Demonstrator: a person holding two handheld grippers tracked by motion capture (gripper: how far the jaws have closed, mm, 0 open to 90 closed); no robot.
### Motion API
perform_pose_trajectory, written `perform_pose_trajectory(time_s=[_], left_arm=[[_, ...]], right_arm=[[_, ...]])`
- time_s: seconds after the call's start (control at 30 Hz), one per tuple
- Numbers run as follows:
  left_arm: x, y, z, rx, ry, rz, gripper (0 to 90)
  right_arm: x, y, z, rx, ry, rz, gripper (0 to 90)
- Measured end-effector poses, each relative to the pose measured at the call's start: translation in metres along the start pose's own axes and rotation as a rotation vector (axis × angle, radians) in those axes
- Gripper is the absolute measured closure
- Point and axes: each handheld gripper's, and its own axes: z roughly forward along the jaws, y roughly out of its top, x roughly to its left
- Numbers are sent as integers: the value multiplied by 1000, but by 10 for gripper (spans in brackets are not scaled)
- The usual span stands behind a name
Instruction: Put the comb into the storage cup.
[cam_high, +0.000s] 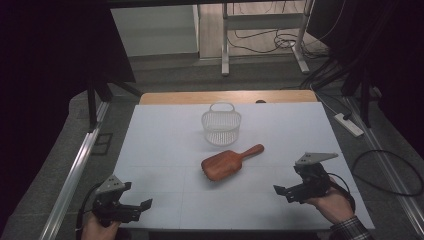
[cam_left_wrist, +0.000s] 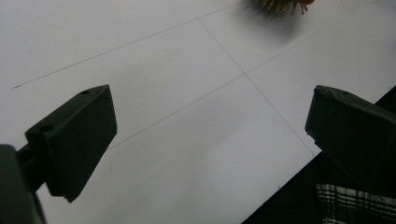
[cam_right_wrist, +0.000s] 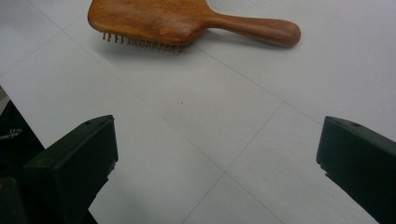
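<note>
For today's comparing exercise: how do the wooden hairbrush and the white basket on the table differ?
The hairbrush is brown solid wood; the basket is white open mesh. The hairbrush lies flat, bristles down; the basket stands upright, its handle raised. The hairbrush lies nearer the person, the basket farther back. Both rest untouched on the white table.

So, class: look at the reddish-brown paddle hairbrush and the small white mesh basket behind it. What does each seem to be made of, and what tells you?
Reddish-brown paddle hairbrush: looks like wood with a smooth, faintly glossy finish; grain streaks show in the right gripper view, and the pale bristle pins look wooden too. Small white mesh basket: probably moulded plastic, matte, judging by its even lattice wall and thin loop handle, though coated wire cannot be ruled out.
</note>
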Motion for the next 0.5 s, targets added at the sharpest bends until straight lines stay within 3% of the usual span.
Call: perform_pose_trajectory(time_s=[0.5], left_arm=[[0,0,0,0,-1,-1,30]], right_arm=[[1,16,19,19,6,-33,0]])
